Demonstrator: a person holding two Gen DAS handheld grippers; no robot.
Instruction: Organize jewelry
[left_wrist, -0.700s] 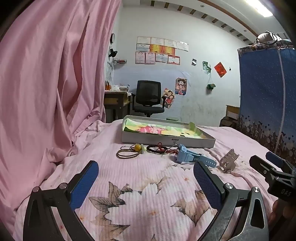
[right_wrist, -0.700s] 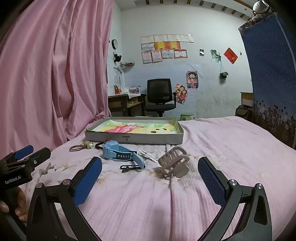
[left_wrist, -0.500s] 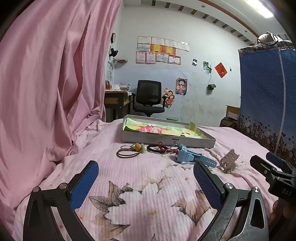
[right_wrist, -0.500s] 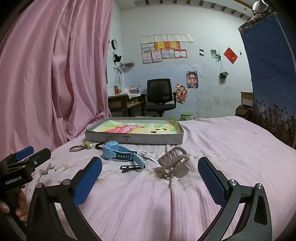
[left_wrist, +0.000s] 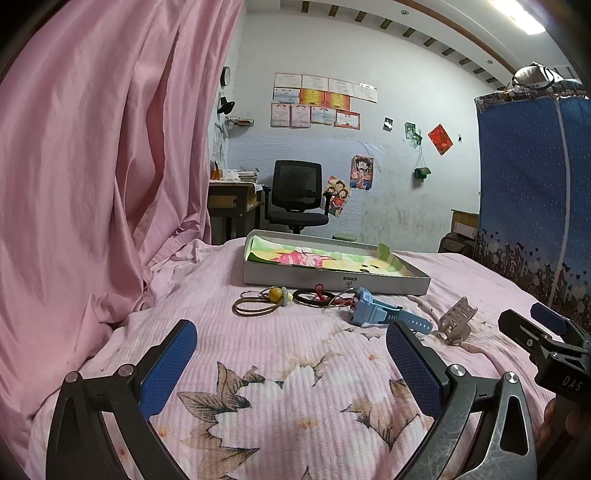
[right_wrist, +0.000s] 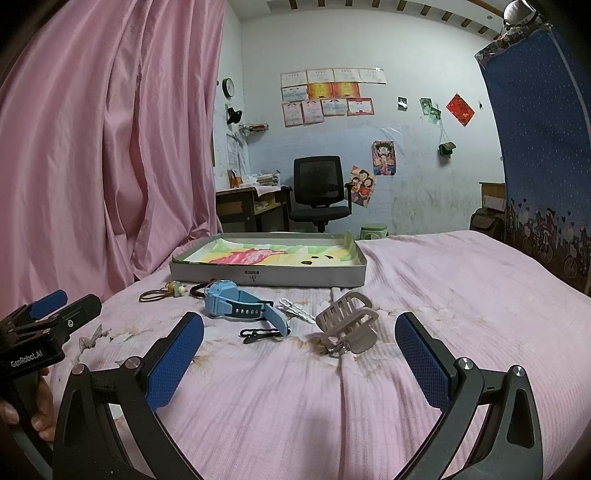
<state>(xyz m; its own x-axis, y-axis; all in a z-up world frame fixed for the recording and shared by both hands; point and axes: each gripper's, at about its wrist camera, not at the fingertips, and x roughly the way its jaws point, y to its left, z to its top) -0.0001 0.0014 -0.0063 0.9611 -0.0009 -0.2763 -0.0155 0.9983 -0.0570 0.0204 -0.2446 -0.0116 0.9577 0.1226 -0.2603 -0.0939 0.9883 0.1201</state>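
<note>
Now, nothing has shifted since 0.7 s ago: we hold both grippers low over the pink bedspread (right_wrist: 461, 280), and every item lies where it did.

Nearest to us, the left gripper (left_wrist: 291, 354) has its 2 blue-padded fingers spread wide apart over the flower print, with nothing between them. Our right gripper (right_wrist: 299, 350) is likewise wide apart and holds nothing. In the right wrist view the left gripper's body at the left edge reads "GenRobot.AI"; in the left wrist view the right gripper's body at the right edge shows "DAS", and the rest is cut off.

Just past the right gripper's fingers lies the beige claw clip (right_wrist: 347, 325), with a black hairpin (right_wrist: 258, 334) to its left. Beyond the hairpin sits the blue watch (right_wrist: 236, 306), its strap trailing toward the clip, and a white hair clip (right_wrist: 295, 308) lies between the watch and the claw clip. Further left come a dark braided bracelet (left_wrist: 314, 297) with red cord, and a brown hair tie (left_wrist: 255, 306) with a yellow bead.

Behind all of them stands the shallow grey tray (right_wrist: 266, 275), lined with a bright drawing; a small mark on its front wall is too small to read. None of the jewelry is in it yet.

Far back we see a black office chair (right_wrist: 319, 188), a desk (right_wrist: 251, 203), certificates on the wall, a pink curtain (left_wrist: 92, 166) at left and a blue wardrobe cover (left_wrist: 535, 184) at right.
</note>
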